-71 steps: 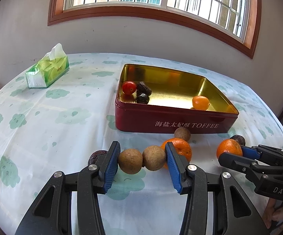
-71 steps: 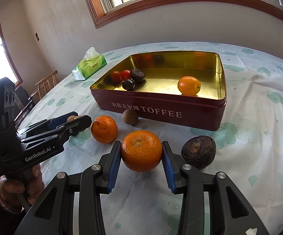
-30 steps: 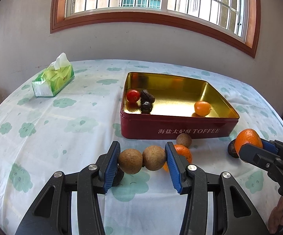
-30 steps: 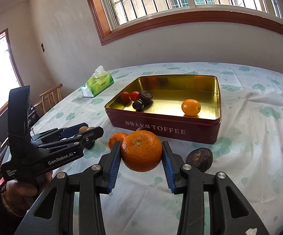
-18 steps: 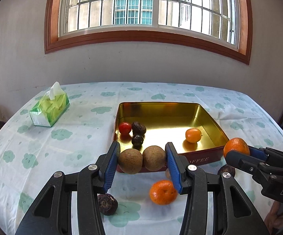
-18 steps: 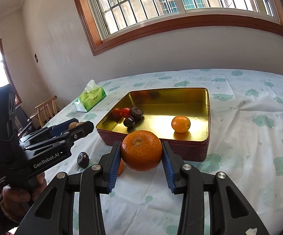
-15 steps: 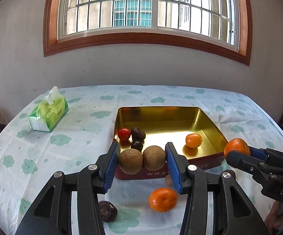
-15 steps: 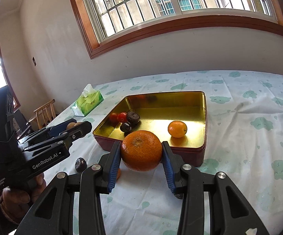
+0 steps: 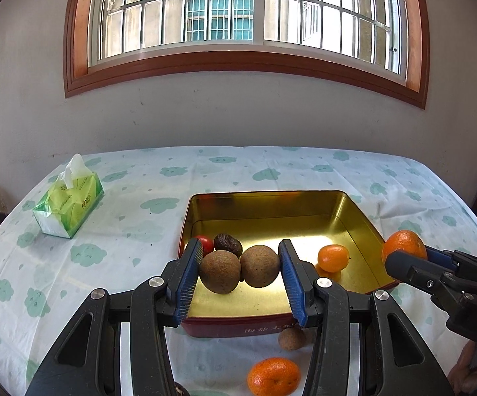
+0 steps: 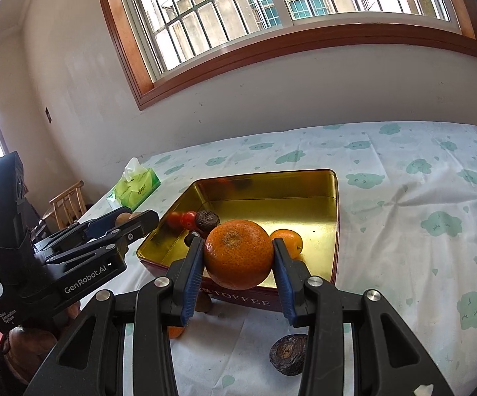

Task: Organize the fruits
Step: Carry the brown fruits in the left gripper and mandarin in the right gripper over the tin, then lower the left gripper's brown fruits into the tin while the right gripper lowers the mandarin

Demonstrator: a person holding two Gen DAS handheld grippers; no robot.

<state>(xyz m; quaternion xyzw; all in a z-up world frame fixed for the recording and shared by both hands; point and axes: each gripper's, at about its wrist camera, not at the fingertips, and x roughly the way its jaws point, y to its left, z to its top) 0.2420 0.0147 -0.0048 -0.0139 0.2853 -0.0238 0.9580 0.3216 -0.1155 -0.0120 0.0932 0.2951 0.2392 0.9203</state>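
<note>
Left tongs [image 9: 240,272] pinch brown fruits [image 9: 238,272] crosswise.

Gold-lined red tin [image 9: 364,224], cloud-print tablecloth [image 9: 132,231]

tin [image 9: 360,213] right half free; fruits cluster [image 9: 227,243] left corner

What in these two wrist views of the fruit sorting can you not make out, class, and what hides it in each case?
- Left wrist: dark fruit at the bottom, cut off by the frame edge and the left gripper.
- Left wrist: tin lettering, partly covered by the jaws.
- Right wrist: orange fruit on the cloth, mostly behind the right gripper.
- Right wrist: small dark fruit in the tin, behind the jaw.
</note>
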